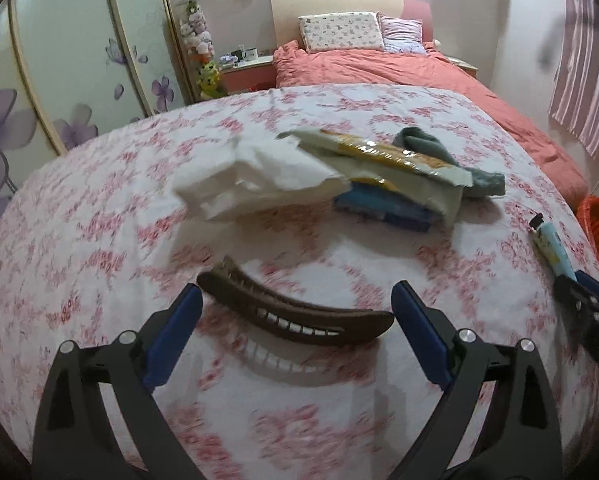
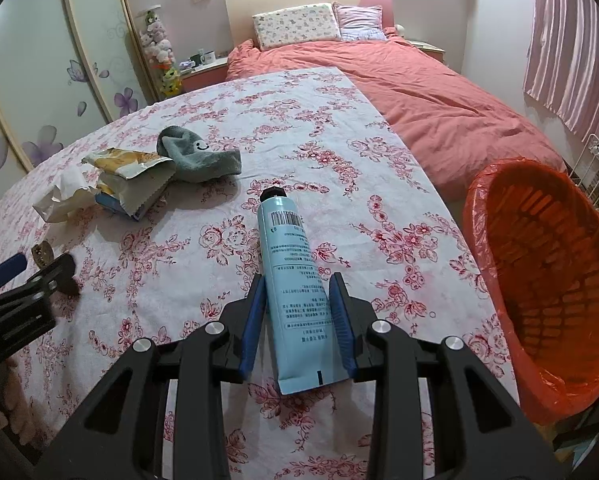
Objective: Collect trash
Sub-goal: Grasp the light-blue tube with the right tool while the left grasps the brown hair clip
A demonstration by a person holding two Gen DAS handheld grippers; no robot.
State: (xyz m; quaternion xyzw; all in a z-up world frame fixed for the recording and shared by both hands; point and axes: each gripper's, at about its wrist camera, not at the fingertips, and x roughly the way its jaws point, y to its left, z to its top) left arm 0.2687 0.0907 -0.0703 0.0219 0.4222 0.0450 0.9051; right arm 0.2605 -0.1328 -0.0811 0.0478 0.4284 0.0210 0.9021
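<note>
A light blue tube [image 2: 295, 292] with a black cap lies on the flowered tablecloth, between the fingers of my right gripper [image 2: 299, 304]; the blue pads close in on its sides. The tube also shows in the left wrist view [image 1: 551, 246]. My left gripper [image 1: 297, 308] is open over a brown hair clip [image 1: 295, 312]. A white tissue [image 1: 251, 180], a yellow snack wrapper [image 1: 383, 156], a blue packet [image 1: 383, 208] and a grey sock [image 1: 451, 156] lie in a pile beyond. An orange bin [image 2: 547, 284] with an orange liner stands at the table's right edge.
The table [image 2: 299, 128] has a pink flowered cloth. A bed [image 2: 419, 96] with a coral cover lies behind it. Wardrobe doors [image 2: 39, 80] stand at the left, curtains [image 2: 571, 48] at the right. A wire rack [image 2: 595, 168] stands behind the bin.
</note>
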